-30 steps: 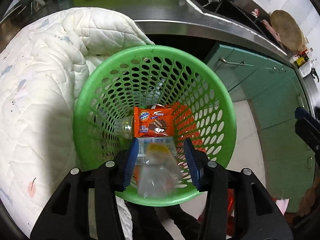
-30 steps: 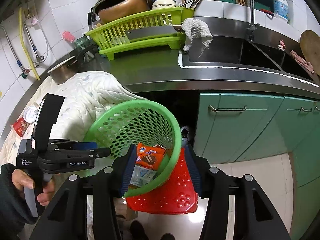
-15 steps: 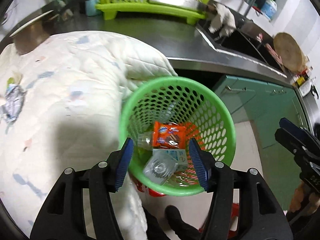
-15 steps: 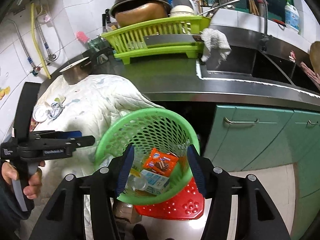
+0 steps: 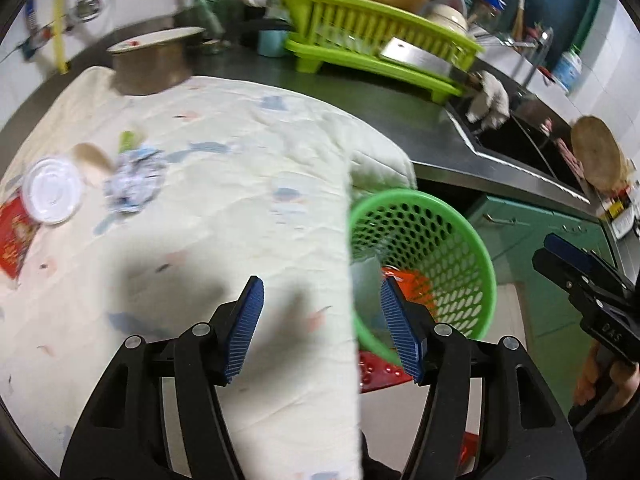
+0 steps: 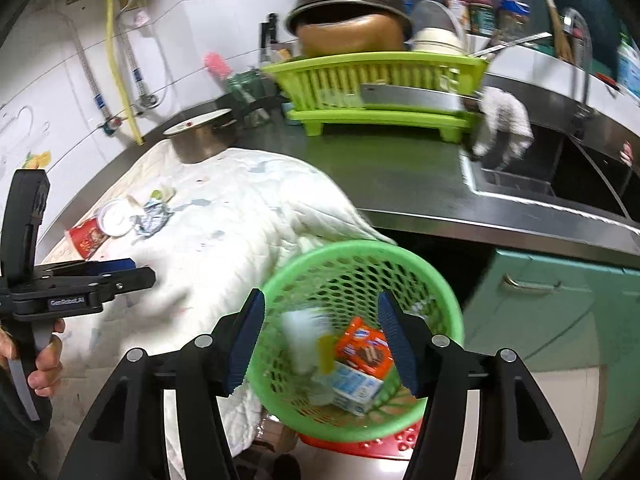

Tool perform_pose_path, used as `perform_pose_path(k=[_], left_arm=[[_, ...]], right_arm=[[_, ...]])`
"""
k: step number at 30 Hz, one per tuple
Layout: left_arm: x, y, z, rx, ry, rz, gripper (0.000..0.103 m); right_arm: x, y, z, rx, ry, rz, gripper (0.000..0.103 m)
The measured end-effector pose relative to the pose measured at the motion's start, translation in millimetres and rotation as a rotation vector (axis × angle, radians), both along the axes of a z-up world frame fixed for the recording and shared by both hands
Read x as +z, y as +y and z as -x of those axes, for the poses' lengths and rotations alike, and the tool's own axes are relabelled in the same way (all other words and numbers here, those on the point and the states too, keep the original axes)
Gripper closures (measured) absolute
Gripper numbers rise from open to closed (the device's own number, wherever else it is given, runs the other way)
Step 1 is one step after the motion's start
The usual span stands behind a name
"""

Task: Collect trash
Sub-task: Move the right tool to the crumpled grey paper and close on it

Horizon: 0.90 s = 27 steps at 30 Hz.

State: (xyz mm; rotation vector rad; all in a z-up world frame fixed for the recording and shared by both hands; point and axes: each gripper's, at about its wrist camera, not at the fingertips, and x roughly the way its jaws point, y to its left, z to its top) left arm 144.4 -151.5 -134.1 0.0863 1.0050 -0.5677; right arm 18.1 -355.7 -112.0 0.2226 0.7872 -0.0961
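A green perforated basket (image 6: 360, 264) stands on a red stool beside the counter; it holds an orange snack wrapper (image 6: 362, 348), a small carton (image 6: 354, 386) and clear plastic. It also shows in the left wrist view (image 5: 448, 236). On the white quilted cloth (image 5: 224, 200) lie a white lid (image 5: 52, 190), a crumpled wrapper (image 5: 134, 182) and a red packet (image 5: 14, 240). My left gripper (image 5: 322, 320) is open and empty over the cloth's edge. My right gripper (image 6: 322, 338) is open and empty above the basket.
A lime dish rack (image 6: 380, 84) with pans stands at the back of the steel counter. A metal pot (image 6: 200, 140) sits at the cloth's far edge. A sink (image 6: 560, 176) lies to the right, with green cabinet doors (image 6: 560, 312) below.
My left gripper has swung up and left from over the basket to over the cloth, and the counter trash has come into view. My right gripper has risen and tilted slightly, still over the basket.
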Motion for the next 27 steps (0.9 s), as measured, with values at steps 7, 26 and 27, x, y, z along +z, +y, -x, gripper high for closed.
perform_pose_path(k=[7, 26, 27], left_arm=[[8, 67, -9, 0.134, -0.028, -0.005, 0.040], [5, 186, -49, 0.388, -0.042, -0.007, 0.040], [5, 189, -51, 0.395, -0.042, -0.009, 0.040]], right_arm=[[2, 43, -43, 0.129, -0.005, -0.025, 0.046], [-7, 165, -202, 0.386, 0.007, -0.189, 0.046], [-10, 169, -211, 0.387, 0.014, -0.197, 0.046]])
